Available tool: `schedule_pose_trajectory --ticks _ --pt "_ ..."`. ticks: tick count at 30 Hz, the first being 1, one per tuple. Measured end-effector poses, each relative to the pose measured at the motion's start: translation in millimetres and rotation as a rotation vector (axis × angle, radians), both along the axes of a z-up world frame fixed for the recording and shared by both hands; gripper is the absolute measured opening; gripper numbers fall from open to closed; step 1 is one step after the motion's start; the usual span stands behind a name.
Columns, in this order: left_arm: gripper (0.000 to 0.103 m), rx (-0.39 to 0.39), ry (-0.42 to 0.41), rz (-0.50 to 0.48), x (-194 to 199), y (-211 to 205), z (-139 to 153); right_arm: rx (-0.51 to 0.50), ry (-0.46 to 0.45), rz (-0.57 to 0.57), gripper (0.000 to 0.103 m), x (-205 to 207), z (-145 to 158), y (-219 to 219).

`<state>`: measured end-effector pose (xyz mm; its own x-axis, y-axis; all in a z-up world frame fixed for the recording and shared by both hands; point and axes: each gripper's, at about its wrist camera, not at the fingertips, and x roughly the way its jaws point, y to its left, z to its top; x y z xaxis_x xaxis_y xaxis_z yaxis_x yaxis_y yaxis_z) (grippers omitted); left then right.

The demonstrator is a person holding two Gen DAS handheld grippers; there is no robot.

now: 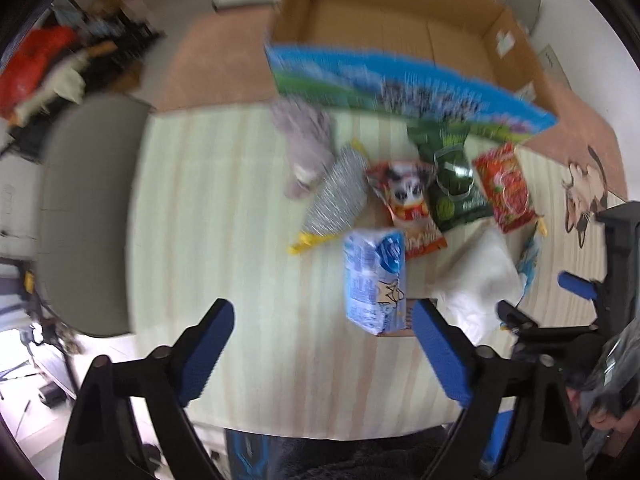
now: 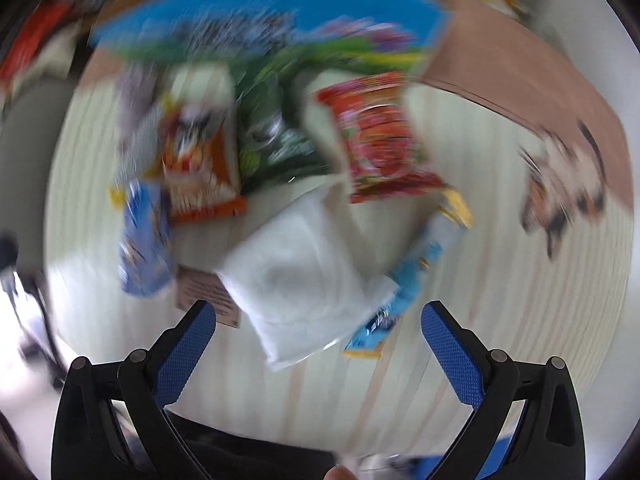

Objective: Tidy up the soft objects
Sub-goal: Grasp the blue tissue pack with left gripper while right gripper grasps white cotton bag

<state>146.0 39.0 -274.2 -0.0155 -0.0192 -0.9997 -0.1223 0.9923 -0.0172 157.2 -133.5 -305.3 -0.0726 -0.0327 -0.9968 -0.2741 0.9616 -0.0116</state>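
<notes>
a loose cluster of soft packets lies on the pale striped table top [image 1: 240,240], just beyond both grippers. in the left wrist view a blue-and-white tissue pack [image 1: 374,280] sits just past the fingertips of the left gripper [image 1: 324,360], nearer its right finger, apart from both pads. behind it lie an orange snack bag with a black-and-white face [image 1: 404,200], a silver packet with yellow ends [image 1: 336,200], a dark green snack bag [image 1: 456,184] and a red snack bag [image 1: 506,188], side by side and partly overlapping. a grey plush toy [image 1: 304,148] lies at the far left of the group, touching the silver packet. a white soft bag [image 1: 480,280] lies to the right of the tissue pack.

in the right wrist view, heavily blurred, that white soft bag [image 2: 304,276] lies just ahead of the right gripper [image 2: 320,356], between the lines of its fingers but not touched. a light blue packet [image 2: 404,292] pokes out from under its right side.

both grippers are spread wide with nothing between the blue pads. the right gripper also shows at the right edge of the left view [image 1: 580,300].

at the far side stands an open cardboard box [image 1: 400,20] with a blue-and-green printed front wall. a pink mat with a cartoon cat [image 1: 580,188] lies under it, to the right. a grey chair [image 1: 88,216] stands left of the table, with room clutter beyond.
</notes>
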Motion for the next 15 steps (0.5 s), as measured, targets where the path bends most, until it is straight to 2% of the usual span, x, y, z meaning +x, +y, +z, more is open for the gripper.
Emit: schedule_pose_trajectory --ticks 4,10,13,15 --pt "0.088 -0.102 0.079 0.025 11.2 -2.9 -39.5 -0.049 0.047 0.156 0.103 1.8 -36.5 17.1" --pt "0.088 -0.187 0.191 0.049 24.7 -20.2 -90.7 -0.026 0.105 0.206 0.103 3.6 -66.1 27.8" --pt "0.088 -0.184 0.214 0.025 24.8 -31.0 -99.5 0.007 0.125 0.224 0.103 -2.6 -70.3 33.8" --pt "0.088 -0.146 0.224 0.001 25.4 -37.3 -105.2 0.002 0.14 0.233 0.103 -7.3 -76.4 36.7"
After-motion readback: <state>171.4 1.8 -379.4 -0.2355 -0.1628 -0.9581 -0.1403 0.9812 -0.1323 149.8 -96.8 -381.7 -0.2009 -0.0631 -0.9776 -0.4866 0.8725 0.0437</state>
